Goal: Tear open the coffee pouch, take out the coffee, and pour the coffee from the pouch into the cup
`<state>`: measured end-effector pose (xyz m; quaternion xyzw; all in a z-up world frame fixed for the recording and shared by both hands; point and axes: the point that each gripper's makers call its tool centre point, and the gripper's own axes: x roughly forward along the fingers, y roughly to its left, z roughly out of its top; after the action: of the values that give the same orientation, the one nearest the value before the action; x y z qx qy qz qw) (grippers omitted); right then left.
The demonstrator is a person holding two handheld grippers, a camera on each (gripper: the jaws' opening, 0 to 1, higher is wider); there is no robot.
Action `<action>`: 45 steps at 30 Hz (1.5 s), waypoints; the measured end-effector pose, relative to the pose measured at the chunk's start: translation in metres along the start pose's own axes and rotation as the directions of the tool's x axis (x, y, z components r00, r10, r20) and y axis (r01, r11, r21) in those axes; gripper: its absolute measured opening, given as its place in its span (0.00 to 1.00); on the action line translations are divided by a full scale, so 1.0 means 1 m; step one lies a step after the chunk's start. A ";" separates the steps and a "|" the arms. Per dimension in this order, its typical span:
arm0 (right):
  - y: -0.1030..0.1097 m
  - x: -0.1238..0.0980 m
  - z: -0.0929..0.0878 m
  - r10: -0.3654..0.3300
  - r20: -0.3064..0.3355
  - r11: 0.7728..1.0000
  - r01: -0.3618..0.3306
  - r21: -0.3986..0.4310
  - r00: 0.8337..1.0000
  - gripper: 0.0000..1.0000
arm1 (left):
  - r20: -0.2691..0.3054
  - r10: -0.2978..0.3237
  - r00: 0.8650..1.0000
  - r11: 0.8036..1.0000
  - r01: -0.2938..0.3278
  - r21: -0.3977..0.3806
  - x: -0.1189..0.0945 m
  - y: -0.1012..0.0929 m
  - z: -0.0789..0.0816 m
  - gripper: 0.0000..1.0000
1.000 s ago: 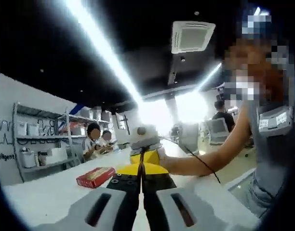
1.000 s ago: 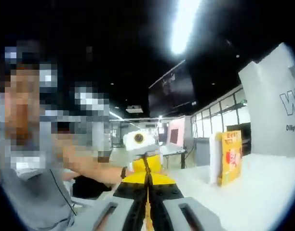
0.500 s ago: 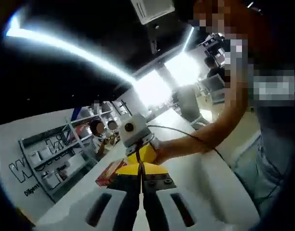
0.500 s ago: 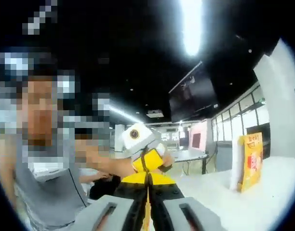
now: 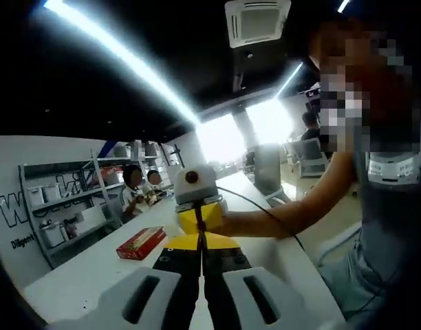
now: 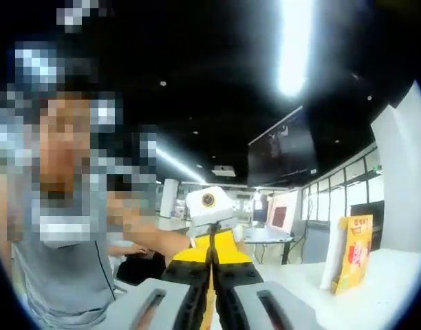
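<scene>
Between both grippers, I see the yellow pouch (image 5: 199,220) pinched; left gripper (image 5: 200,249) clamped on it; right gripper (image 6: 212,260) likewise. Red box (image 5: 141,242) lies on white table (image 5: 80,282).

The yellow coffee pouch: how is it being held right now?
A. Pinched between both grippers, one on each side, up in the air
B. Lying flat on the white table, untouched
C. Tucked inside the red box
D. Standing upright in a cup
A: in the left gripper view the left gripper's closed fingers clamp the yellow coffee pouch while the right gripper grips its far edge, above the white table; the flat red box lies apart.
</scene>
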<state>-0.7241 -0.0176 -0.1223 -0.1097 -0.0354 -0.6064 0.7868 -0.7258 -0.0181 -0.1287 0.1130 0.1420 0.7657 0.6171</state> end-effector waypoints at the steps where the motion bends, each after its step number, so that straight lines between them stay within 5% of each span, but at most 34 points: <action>1: -0.001 -0.001 0.000 -0.001 -0.001 1.000 0.001 -0.002 1.000 0.04 | -0.001 0.000 1.000 1.000 0.000 0.000 0.000 0.000 0.000 0.02; 5: -0.002 -0.001 -0.002 -0.003 -0.013 1.000 0.002 -0.006 1.000 0.09 | 0.006 0.013 1.000 1.000 -0.013 -0.009 -0.001 0.004 0.001 0.02; 30: -0.007 0.005 -0.010 -0.059 -0.077 0.998 0.058 -0.008 0.995 0.01 | 0.005 0.016 1.000 0.999 -0.015 -0.046 -0.005 0.005 -0.002 0.02; 35: -0.001 0.002 -0.007 0.005 -0.053 0.992 0.002 0.126 0.999 0.00 | -0.061 0.046 0.997 0.983 -0.034 0.179 -0.002 -0.005 0.002 0.02; 39: 0.001 0.001 -0.003 0.043 -0.027 0.979 -0.037 0.198 0.999 0.00 | -0.150 0.094 0.984 0.909 -0.023 0.416 0.000 -0.011 0.008 0.02; 41: 0.004 0.001 -0.003 0.075 -0.025 0.968 -0.067 0.243 0.997 0.00 | -0.221 0.129 0.967 0.815 0.024 0.579 0.001 -0.018 0.008 0.02; 43: 0.005 0.002 -0.004 0.085 -0.022 0.961 -0.076 0.267 0.996 0.00 | -0.263 0.151 0.953 0.745 0.065 0.664 0.001 -0.021 0.008 0.02; 44: 0.005 0.003 -0.004 0.085 -0.020 0.958 -0.076 0.277 0.996 0.00 | -0.281 0.175 0.944 0.696 0.083 0.713 0.001 -0.021 0.008 0.02; 45: 0.003 0.004 -0.004 0.081 -0.016 0.953 -0.073 0.293 0.997 0.00 | -0.296 0.204 0.933 0.616 0.112 0.779 0.000 -0.021 0.008 0.02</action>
<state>-0.7202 -0.0214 -0.1255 0.0146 -0.1093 -0.5647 0.8179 -0.7037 -0.0130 -0.1287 0.2345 0.5684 0.6489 0.4483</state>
